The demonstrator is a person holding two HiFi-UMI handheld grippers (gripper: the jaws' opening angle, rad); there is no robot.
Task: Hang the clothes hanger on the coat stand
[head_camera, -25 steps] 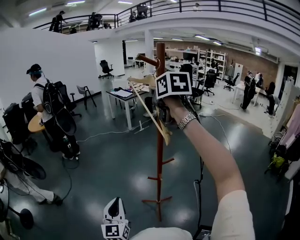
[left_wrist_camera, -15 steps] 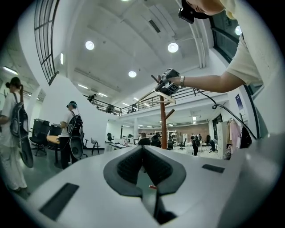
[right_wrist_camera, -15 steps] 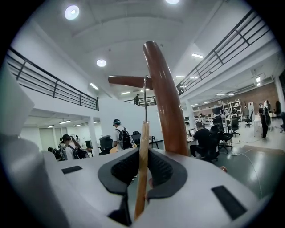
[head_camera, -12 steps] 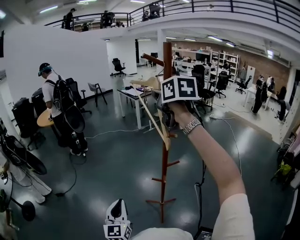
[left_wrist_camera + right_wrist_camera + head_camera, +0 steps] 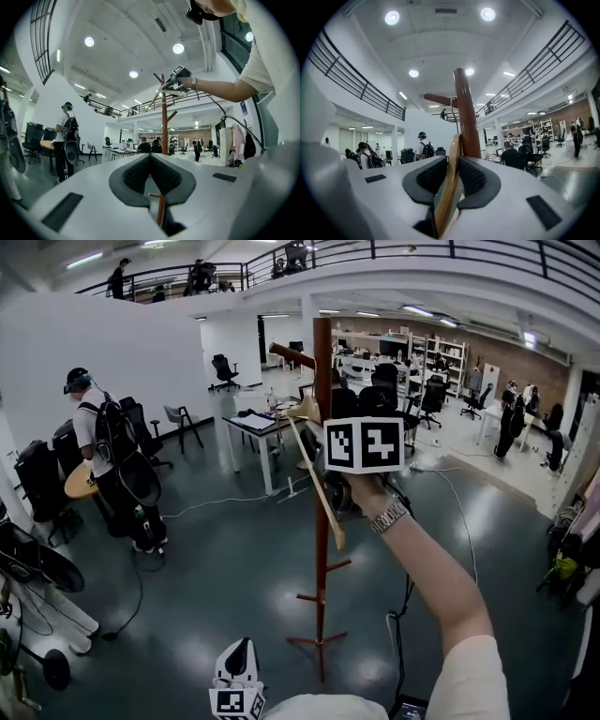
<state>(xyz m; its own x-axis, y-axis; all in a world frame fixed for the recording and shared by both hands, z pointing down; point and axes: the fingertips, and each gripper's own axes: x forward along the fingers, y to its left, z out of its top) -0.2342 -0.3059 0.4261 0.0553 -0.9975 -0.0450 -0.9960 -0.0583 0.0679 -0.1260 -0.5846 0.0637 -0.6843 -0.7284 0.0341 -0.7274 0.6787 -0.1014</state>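
Note:
My right gripper (image 5: 339,491) is raised high and shut on a light wooden clothes hanger (image 5: 320,484), which slants across the brown coat stand (image 5: 322,596). The hanger's top end lies beside the pole, just under the upper peg (image 5: 287,354). In the right gripper view the hanger (image 5: 451,159) is pinched between the pads, and its wire hook (image 5: 453,105) rises close to the peg (image 5: 438,99) and pole (image 5: 468,117). My left gripper (image 5: 234,682) hangs low at the bottom edge, shut on nothing (image 5: 150,174), facing the coat stand (image 5: 164,122).
A person with a backpack (image 5: 101,451) stands at the left beside a round table (image 5: 77,482). White desks (image 5: 251,427) and office chairs fill the room behind the stand. Cables (image 5: 211,507) trail over the dark floor. Clothes hang at the far right (image 5: 586,498).
The right gripper has shifted a little right and down. The hanger has swung more upright, and its top end has come in next to the pole. The left gripper has stayed low.

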